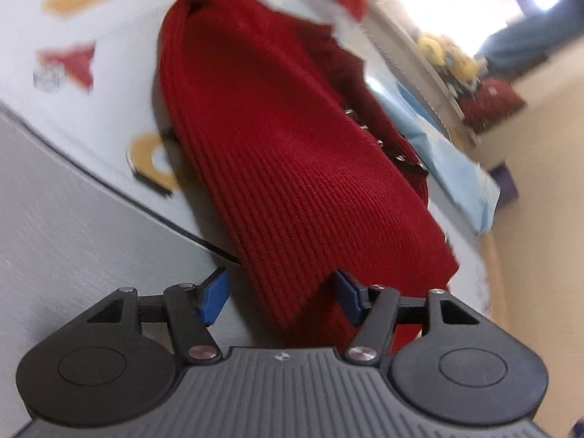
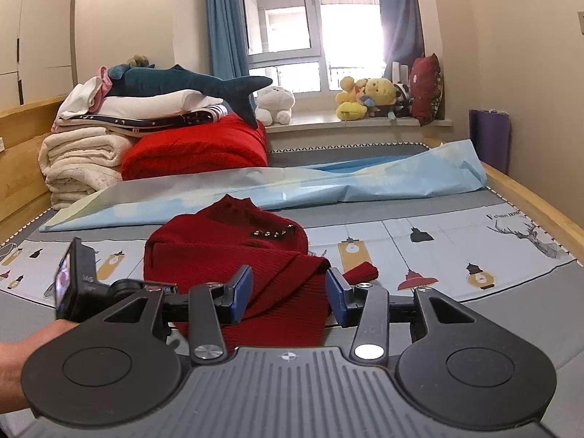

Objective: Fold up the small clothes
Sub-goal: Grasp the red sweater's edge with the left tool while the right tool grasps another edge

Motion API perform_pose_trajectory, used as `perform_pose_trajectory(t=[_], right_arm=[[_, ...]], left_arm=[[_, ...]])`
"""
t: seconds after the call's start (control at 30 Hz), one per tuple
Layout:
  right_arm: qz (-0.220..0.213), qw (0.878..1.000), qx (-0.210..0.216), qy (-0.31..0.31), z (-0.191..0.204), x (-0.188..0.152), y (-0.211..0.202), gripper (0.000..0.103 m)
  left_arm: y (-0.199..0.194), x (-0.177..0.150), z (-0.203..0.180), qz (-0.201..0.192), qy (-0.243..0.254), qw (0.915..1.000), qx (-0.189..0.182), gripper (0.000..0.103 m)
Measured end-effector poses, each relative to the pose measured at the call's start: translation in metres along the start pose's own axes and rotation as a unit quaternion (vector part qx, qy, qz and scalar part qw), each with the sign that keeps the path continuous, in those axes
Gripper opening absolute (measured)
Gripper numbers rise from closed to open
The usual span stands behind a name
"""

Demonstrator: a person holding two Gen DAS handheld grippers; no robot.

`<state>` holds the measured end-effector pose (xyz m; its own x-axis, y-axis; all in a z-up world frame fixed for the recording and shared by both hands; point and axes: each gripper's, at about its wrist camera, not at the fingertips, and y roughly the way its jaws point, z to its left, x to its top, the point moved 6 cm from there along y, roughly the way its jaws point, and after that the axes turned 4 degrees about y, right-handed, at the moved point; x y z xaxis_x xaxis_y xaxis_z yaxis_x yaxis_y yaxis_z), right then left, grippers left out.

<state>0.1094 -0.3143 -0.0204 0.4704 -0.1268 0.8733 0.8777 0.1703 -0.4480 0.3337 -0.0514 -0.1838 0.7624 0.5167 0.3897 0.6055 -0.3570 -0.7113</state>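
Red ribbed sweater bunched (metal studs); left tongs, right tongs apart, unclamped.

Ribbed knit red sweater, matt printed cloth sheet

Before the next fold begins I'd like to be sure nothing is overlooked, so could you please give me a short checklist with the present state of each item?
1. Dark red ribbed knit sweater lies on the printed bed sheet: ok.
2. Left gripper jaws apart, cloth between them, not pinched: ok.
3. Right gripper jaws apart around the hem: ok.
4. Sweater lying flat: not ok, bunched.
5. Metal studs facing up: ok.
6. Crumpled light blue sheet apart from the sweater: cannot tell.
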Motion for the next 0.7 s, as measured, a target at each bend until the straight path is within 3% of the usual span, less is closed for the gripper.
perform_pose_trajectory(t=[0.03,0.1,0.13,0.3,0.37,0.43,0.57,0.6,0.63,0.7], right_arm=[[0.001,1.000,-0.002,0.003,-0.002,0.000,0.001,0.046],[0.004,1.000,-0.005,0.011,-0.004,0.001,0.004,0.046],[0.006,1.000,-0.006,0.016,-0.004,0.001,0.006,0.046],[0.009,0.999,-0.016,0.037,-0.007,0.001,0.013,0.046],[0.013,0.998,-0.021,0.054,-0.010,0.000,0.017,0.046],[0.022,0.997,-0.027,0.071,-0.012,-0.003,0.021,0.046],[0.051,0.993,-0.038,0.099,-0.012,-0.013,0.036,0.046],[0.057,0.992,-0.040,0.101,-0.011,-0.015,0.040,0.046],[0.064,0.992,-0.044,0.101,-0.009,-0.017,0.045,0.046],[0.082,0.991,-0.045,0.099,-0.003,-0.024,0.056,0.046]], left_arm=[[0.002,0.002,0.000,0.000,-0.008,0.9999,-0.009,0.057],[-0.002,0.007,-0.004,-0.007,0.019,0.9997,-0.015,0.019],[-0.008,0.011,-0.008,-0.013,0.042,0.9990,-0.013,0.007],[-0.078,0.037,0.002,-0.041,0.145,0.9886,-0.001,0.006],[-0.116,0.047,0.021,-0.052,0.205,0.9771,0.022,0.006],[-0.152,0.055,0.049,-0.059,0.284,0.9546,0.068,0.006],[-0.195,0.063,0.123,-0.043,0.380,0.9041,0.190,0.005],[-0.201,0.065,0.144,-0.035,0.383,0.8991,0.210,0.005],[-0.206,0.067,0.166,-0.023,0.372,0.9012,0.222,0.005],[-0.208,0.067,0.196,0.001,0.342,0.9130,0.223,0.005]])
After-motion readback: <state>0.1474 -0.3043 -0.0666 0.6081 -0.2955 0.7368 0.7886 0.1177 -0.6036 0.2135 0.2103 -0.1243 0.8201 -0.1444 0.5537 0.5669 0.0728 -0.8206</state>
